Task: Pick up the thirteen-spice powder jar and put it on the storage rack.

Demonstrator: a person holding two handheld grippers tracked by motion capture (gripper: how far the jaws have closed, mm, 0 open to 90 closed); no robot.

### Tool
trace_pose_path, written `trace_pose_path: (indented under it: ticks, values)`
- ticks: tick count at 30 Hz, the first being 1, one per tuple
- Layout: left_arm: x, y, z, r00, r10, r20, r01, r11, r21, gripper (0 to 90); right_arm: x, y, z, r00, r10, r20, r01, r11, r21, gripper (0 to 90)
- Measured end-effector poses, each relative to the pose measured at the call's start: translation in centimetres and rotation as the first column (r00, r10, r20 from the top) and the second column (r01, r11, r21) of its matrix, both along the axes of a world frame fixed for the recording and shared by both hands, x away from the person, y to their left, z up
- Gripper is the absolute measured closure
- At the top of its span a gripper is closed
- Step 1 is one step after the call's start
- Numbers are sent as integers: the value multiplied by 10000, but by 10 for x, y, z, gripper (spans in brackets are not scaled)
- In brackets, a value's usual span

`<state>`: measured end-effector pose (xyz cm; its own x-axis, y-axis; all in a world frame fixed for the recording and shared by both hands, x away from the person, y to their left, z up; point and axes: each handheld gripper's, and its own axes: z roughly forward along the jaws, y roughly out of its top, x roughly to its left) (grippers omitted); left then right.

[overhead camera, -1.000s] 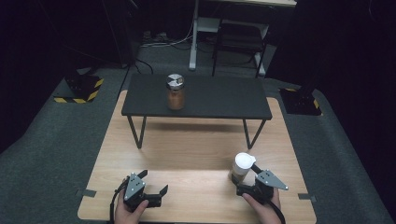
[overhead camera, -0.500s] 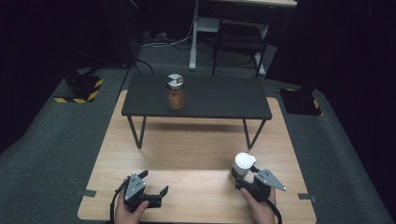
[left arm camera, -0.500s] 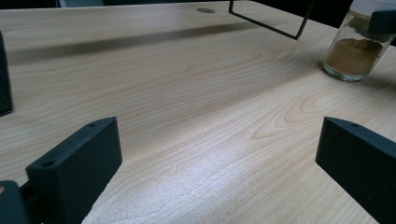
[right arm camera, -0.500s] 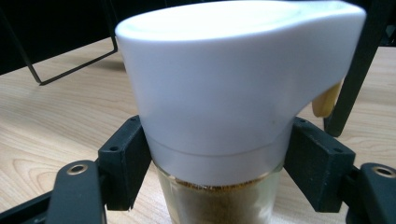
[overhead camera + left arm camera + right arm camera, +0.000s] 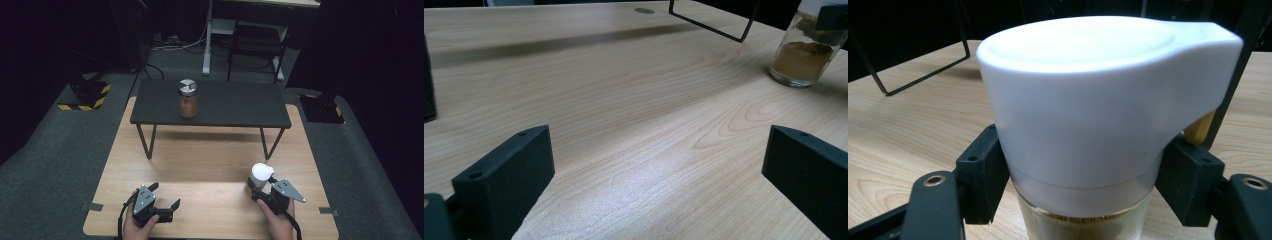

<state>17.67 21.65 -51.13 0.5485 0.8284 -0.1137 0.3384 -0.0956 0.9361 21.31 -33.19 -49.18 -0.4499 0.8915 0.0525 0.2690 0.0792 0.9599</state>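
Glass spice jar (image 5: 1083,220) with its white cap (image 5: 262,173), standing near the bench's (image 5: 200,170) right front edge, sits clamped between the right gripper's (image 5: 264,190) jaws just under the cap, likely light but slick and breakable, while the left gripper (image 5: 167,210) rests wide open.

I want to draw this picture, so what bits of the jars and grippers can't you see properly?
- White-lidded jar: bottom cut off by the lower edge of the right gripper view; in the high view the lid hides the glass.
- Right gripper: whether its jaws press the jar or just flank it is unclear.
- Jar on the black table: too small in the high view to read any label.
- Left gripper: its hand is cut off by the bottom edge.
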Motion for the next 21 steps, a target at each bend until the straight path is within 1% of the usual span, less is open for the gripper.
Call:
trace_pose_path:
  ticks: [4, 6, 12, 21]
  values:
    - [0, 0, 0, 10000, 2, -13, -2, 10000, -53, 6, 0, 1, 1, 10000, -24, 1, 24, 10000, -47, 301]
    - [0, 0, 0, 10000, -9, -8, 9, 10000, -59, 6, 0, 1, 1, 10000, -21, -11, 21, 10000, 3, 303]
    - [0, 1, 0, 10000, -12, -23, 11, 10000, -73, 6, -4, 1, 7, 9996, 40, 282, -38, 10000, -77, 305]
    - [0, 0, 0, 10000, -48, -18, 48, 10000, -9, 6, -8, -1, 15, 9981, 142, 597, -145, 9999, 45, 306]
